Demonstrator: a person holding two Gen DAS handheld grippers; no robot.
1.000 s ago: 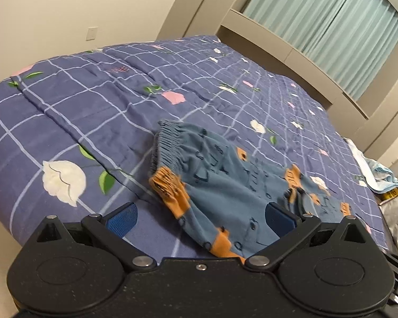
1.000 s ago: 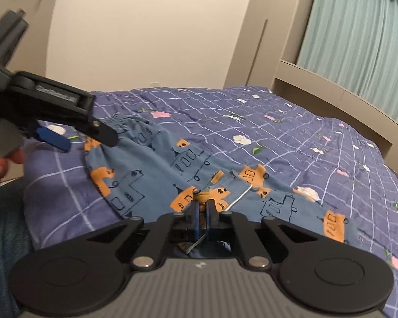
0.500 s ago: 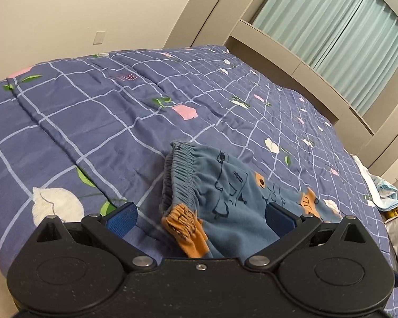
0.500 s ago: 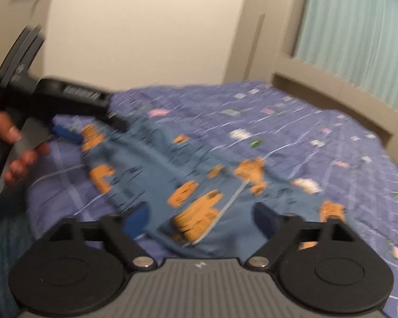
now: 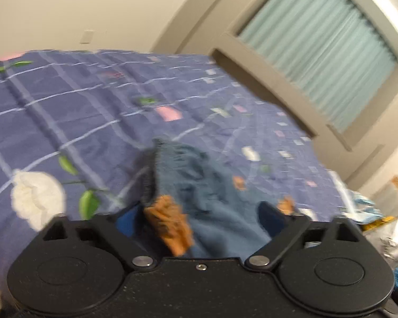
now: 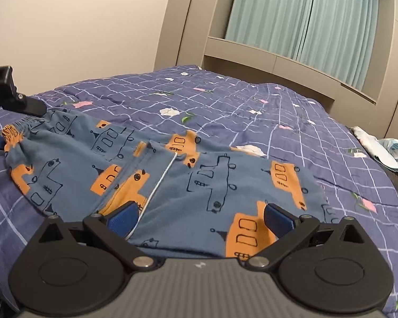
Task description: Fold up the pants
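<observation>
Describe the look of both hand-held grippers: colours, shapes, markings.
The left hand-held gripper has a matte black speckled body, two round black discs, black linkage arms on silver pivot pins and blue pads. The right hand-held gripper has the same black discs, linkages and blue pads, but a grey ribbed centre plate with a small white mark.

A bed (image 6: 291, 122) is seen, covered by a purple-blue quilt (image 5: 66, 111) marked with a pale grid and scattered flowers in white and pink with green leaves. Blue pants (image 6: 172, 185) printed with orange and outlined vehicles are laid directly on the quilt near its close edge, spread sideways, the gathered waistband (image 5: 151, 175) at the left end. A white seam line is noted across the fabric. Pale crumpled cloth (image 6: 384, 151) is observed at the bed's far right edge.
</observation>
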